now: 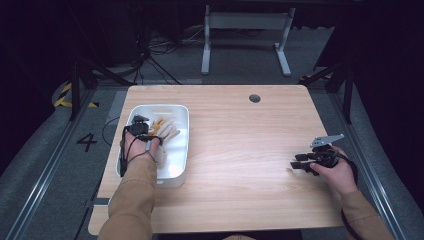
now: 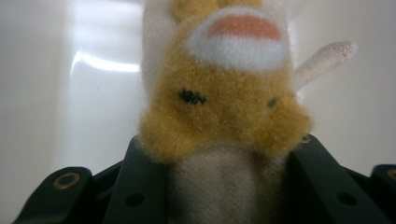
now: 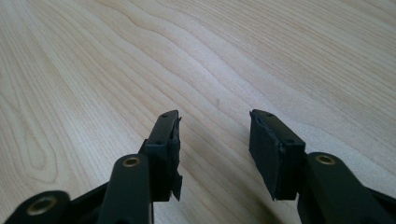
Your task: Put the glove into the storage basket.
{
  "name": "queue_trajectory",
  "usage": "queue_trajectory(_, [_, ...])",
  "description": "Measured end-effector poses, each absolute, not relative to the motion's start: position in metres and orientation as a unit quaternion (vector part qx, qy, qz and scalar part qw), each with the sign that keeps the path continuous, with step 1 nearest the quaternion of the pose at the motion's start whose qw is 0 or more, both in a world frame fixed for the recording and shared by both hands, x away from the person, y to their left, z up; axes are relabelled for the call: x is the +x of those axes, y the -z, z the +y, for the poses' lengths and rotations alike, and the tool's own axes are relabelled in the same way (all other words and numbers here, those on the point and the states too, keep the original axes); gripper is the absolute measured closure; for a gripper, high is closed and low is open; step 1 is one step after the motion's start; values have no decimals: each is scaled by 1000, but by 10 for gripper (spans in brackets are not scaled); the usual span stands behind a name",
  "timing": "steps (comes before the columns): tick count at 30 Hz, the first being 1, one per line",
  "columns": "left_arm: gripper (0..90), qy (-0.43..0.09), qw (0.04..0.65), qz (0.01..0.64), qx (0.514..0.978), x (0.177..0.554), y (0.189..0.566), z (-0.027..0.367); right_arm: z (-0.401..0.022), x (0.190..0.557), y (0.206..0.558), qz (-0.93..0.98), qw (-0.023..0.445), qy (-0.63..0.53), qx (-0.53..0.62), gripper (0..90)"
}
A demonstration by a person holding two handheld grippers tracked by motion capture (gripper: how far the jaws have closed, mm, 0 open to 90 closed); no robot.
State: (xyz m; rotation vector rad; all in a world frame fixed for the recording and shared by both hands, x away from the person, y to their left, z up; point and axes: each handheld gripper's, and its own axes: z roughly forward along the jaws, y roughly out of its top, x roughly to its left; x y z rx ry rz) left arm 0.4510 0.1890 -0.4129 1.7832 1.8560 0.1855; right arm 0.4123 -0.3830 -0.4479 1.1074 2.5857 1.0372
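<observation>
Plush toy point(image 2: 224, 107) inside white bin point(image 1: 176, 170)

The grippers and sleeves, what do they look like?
Both grippers are black. The right gripper carries a grey three-cornered plate on top, and its jaws end in flat black pads with brass-coloured pivot rings behind them. A black cable trails from the left gripper along the wrist. Both forearms wear tan long sleeves.
</observation>
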Motion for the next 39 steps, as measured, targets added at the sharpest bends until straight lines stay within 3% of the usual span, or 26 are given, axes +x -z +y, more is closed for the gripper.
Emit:
queue_trajectory(18, [626, -69, 263, 692, 669, 452, 422, 188, -383, 412, 448, 860, 73, -347, 366, 530])
queue_trajectory(25, [271, -89, 268, 689, 667, 452, 424, 184, -382, 413, 448, 859, 72, -348, 367, 526])
queue_trajectory(34, [193, -77, 255, 691, 672, 450, 423, 178, -378, 417, 448, 861, 70, -350, 363, 516])
queue_trajectory(39, [208, -100, 232, 686, 682, 450, 423, 174, -378, 417, 447, 860, 71, -353, 362, 509])
